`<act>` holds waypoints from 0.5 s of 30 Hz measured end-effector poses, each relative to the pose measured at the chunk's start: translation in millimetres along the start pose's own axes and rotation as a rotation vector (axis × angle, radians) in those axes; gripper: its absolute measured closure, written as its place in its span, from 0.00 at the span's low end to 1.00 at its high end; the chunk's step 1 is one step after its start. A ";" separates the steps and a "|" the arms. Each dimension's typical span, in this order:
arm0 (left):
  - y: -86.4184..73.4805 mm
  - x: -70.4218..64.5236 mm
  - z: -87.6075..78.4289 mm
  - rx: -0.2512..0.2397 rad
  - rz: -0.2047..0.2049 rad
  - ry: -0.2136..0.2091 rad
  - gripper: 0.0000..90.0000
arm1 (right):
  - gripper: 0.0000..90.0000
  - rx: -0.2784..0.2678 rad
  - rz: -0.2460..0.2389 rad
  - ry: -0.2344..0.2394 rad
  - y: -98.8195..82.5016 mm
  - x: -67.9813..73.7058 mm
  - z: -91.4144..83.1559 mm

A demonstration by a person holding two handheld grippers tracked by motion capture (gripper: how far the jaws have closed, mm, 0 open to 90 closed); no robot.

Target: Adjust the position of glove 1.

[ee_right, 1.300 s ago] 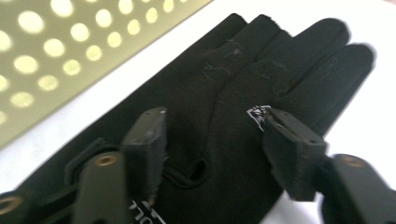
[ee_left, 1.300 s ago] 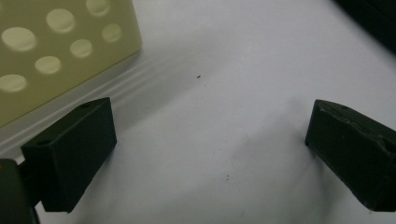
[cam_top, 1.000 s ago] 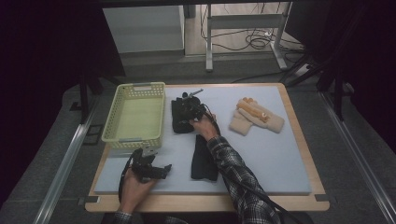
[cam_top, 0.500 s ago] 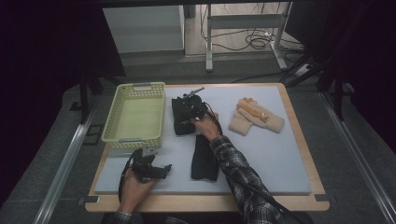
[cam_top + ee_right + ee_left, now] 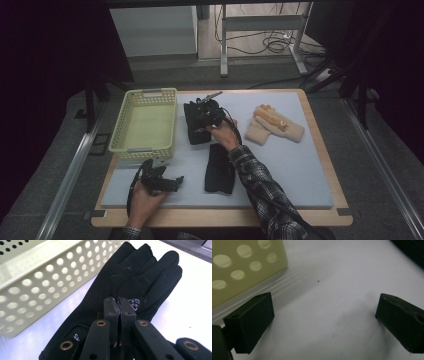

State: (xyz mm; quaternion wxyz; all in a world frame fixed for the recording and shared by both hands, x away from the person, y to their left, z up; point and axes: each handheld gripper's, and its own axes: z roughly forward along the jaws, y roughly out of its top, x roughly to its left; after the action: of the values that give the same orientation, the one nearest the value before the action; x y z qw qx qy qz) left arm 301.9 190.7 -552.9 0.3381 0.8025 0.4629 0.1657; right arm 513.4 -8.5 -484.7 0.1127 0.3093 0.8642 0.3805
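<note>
A black glove [image 5: 194, 129] lies on the grey mat beside the basket, its fingers pointing away in the right gripper view [image 5: 140, 272]. My right gripper [image 5: 206, 116] sits over it, and its jaws [image 5: 117, 301] are pressed together on a pinch of the glove's back near a small white logo. A second black glove [image 5: 219, 170] lies nearer the person, under the right forearm. My left gripper [image 5: 172, 182] rests at the mat's near left, jaws wide open [image 5: 324, 317] over bare mat with nothing between them.
A pale yellow perforated basket [image 5: 142, 149] stands at the mat's left, close to both grippers [image 5: 242, 265] [image 5: 37, 277]. A pair of beige gloves [image 5: 274, 125] lies at the right. The grey mat [image 5: 300, 170] covers the wooden table.
My right gripper has risen a little with its jaws still pinched on the black glove. The left gripper has stayed where it was.
</note>
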 end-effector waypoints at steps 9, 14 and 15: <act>0.0 0.0 0.0 0.000 0.000 0.000 0.02 | 0.95 -0.019 -0.002 0.010 0.5 5.4 -16.4; 0.0 0.1 0.0 0.001 0.001 0.001 0.02 | 0.95 -0.022 -0.008 0.012 -0.2 10.1 -27.1; 0.0 0.1 0.0 0.001 0.001 0.001 0.02 | 0.95 -0.024 -0.011 0.010 -0.4 11.3 -29.7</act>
State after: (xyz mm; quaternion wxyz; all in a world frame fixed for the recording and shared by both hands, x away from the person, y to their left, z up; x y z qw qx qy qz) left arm 302.0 190.8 -552.9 0.3374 0.8029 0.4626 0.1660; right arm 491.6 -19.2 -464.2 0.1141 0.3012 0.8618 0.3918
